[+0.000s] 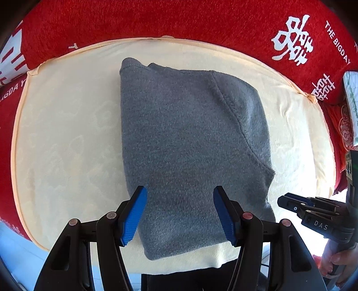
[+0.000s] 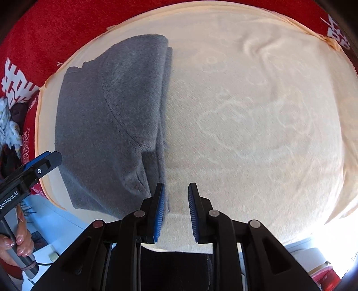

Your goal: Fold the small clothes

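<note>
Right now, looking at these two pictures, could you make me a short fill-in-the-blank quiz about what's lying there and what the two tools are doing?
1. The folded garment is ____ in colour.
2. It lies on a cream towel spread over a ____ blanket with white lettering.
3. The left tool hovers above the garment with its pads ____.
4. Between the right tool pads there is ____ but towel beneath.

Missing words: grey; red; apart; nothing
</note>
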The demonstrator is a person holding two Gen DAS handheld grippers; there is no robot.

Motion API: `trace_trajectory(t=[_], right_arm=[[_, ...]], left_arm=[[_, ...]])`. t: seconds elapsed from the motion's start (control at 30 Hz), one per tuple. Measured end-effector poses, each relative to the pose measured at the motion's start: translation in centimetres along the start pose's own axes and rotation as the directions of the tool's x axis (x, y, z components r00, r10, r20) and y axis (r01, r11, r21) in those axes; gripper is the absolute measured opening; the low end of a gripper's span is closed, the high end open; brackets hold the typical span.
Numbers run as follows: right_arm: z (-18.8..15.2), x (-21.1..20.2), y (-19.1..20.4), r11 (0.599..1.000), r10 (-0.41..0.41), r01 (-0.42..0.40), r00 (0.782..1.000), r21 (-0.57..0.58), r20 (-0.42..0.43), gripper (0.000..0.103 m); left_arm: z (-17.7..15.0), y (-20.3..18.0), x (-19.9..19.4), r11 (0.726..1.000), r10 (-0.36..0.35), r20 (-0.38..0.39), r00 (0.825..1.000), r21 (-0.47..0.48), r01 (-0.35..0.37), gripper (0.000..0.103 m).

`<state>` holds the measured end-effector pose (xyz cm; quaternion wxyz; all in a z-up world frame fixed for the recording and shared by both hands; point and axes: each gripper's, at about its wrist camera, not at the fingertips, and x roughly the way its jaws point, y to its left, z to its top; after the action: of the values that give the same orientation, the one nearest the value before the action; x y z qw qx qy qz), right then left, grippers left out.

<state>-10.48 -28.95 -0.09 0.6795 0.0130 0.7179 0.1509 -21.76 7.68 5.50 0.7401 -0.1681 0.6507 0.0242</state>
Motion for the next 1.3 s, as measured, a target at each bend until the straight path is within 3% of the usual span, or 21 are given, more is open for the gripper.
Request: trace_trajectory(t=[0.17,0.27,0.43,0.53,0.6,0.67,0.7,0.8,0.93,1.03,1.17,1.3], right_arm=[[-0.3,-0.2,0.0,1.000,0.011,-0.011,1.000,0.019,-0.004,0.024],[-0.2,-0.4,0.6,1.000,0.020,-0.020,1.000,0.018,-0.004,0.024],[0.1,-1.4,1.7,1.000,0.029,-0.029,1.000,0.001,0.007,0.025],[0.3,-2.3,2.5,1.000,0.026,-0.026,0.999,-0.004,0.028,0.033],[0.6,-3.1,3.0,1.000,0.012,-0.011,0.998,-0.003,0.054,0.060],[0.8,-3.7,3.4,1.000,0.006,-0.006,0.997,0.001,0.073,0.071],[0.9,-4.2,3.6,1.000,0.005,-0.006,0.997,0.003,0.083,0.072],[1.2,-5.3,4.3,1.000,-0.001,0.001,0.995,0.003,0.104,0.083],[1.2,-6.8,4.9,1.000,-0.024,0.024,0.993,0.001,0.119,0.085],[0.9,-8.1,5.4,0.999,-0.040,0.042,0.991,-0.010,0.131,0.103],[0.5,-9.7,6.4,0.997,-0.063,0.070,0.986,-0.041,0.153,0.103],[0.1,-10.3,7.3,0.996,-0.066,0.071,0.993,-0.055,0.100,0.103]], left_arm=[[-0.4,0.2,-0.3,1.000,0.007,-0.015,1.000,0.001,-0.007,0.063],[-0.8,0.6,-1.0,1.000,0.017,0.006,1.000,-0.014,-0.017,0.086],[-1.5,1.2,-2.7,0.998,0.026,0.048,0.998,-0.059,-0.024,0.086],[-1.8,1.6,-3.6,0.995,0.048,0.050,0.998,-0.085,-0.044,0.086],[-2.0,1.7,-4.1,0.994,0.065,0.046,0.997,-0.095,-0.061,0.086],[-2.1,1.8,-4.7,0.990,0.107,0.036,0.994,-0.099,-0.103,0.088],[-2.1,1.7,-4.8,0.988,0.126,0.025,0.992,-0.097,-0.123,0.103],[-2.2,1.7,-5.7,0.983,0.162,0.006,0.987,-0.093,-0.161,0.103],[-2.7,1.3,-7.3,0.983,0.168,0.024,0.985,-0.083,-0.166,0.103],[-2.9,1.2,-8.5,0.984,0.165,0.029,0.986,-0.078,-0.163,0.103],[-3.0,1.3,-9.9,0.981,0.166,0.023,0.986,-0.101,-0.163,0.103],[-3.0,1.5,-11.3,0.977,0.191,0.028,0.981,-0.100,-0.187,0.103]])
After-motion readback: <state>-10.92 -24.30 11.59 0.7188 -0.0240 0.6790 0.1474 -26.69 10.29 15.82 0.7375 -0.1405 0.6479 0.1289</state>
